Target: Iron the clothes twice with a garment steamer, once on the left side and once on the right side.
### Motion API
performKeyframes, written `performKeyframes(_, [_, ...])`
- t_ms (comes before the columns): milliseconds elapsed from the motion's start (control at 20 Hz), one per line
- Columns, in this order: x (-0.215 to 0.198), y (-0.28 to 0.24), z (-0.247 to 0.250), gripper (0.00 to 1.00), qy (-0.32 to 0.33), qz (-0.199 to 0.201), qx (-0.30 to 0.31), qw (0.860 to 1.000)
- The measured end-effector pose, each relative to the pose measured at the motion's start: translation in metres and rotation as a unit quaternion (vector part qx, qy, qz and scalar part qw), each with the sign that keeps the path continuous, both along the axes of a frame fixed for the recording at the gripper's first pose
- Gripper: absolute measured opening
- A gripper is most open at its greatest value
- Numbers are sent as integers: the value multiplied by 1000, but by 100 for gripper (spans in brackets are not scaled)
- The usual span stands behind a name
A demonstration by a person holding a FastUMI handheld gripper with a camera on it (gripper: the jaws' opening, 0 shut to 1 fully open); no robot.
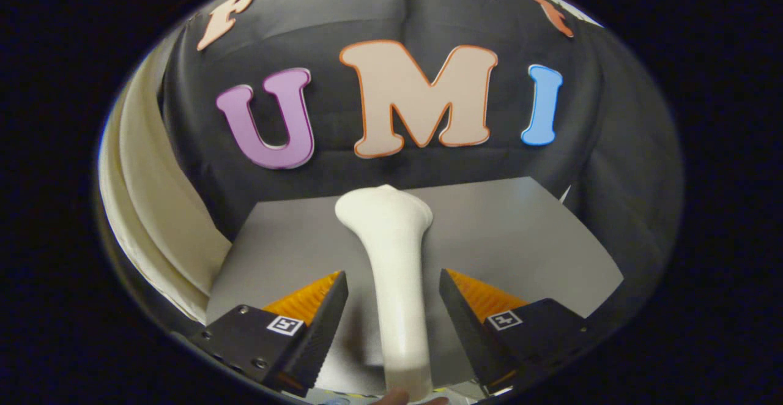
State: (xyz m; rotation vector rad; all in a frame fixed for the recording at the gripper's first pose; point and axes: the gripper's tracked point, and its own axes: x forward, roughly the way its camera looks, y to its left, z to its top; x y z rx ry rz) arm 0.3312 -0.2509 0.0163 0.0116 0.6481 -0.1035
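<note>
Garment steamer lies between fingers, untouched | gripper spread wide | step: pickup (ironing not begun) | next: close on handle, swing toward cream cloth

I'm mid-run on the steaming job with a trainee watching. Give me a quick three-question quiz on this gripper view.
1. True or false: the gripper has both fingers pressed on the steamer.
2. What does the steamer lie on? A) the grey table B) the cream cloth C) a chair
3. Fill in: the cream cloth hangs beside the table, in front of the black ____.

Key
1. False: open, with gaps on both sides of the handle.
2. A
3. wall
</note>
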Motion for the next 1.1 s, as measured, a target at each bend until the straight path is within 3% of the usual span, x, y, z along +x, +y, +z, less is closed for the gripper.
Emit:
performKeyframes(150, [27,5,-4,85,26,6,10,1000])
performKeyframes(350, [35,0,-4,70,42,-19,29,998])
performKeyframes(400, [32,1,-3,56,45,-24,27,998])
performKeyframes(500, [32,0,-5,51,45,-9,8,999])
performKeyframes(650, [17,15,1,46,24,21,24,999])
performKeyframes(800, [1,7,-6,43,4,-34,39,999])
performKeyframes(1100, [-51,33,19,42,-83,-85,37,992])
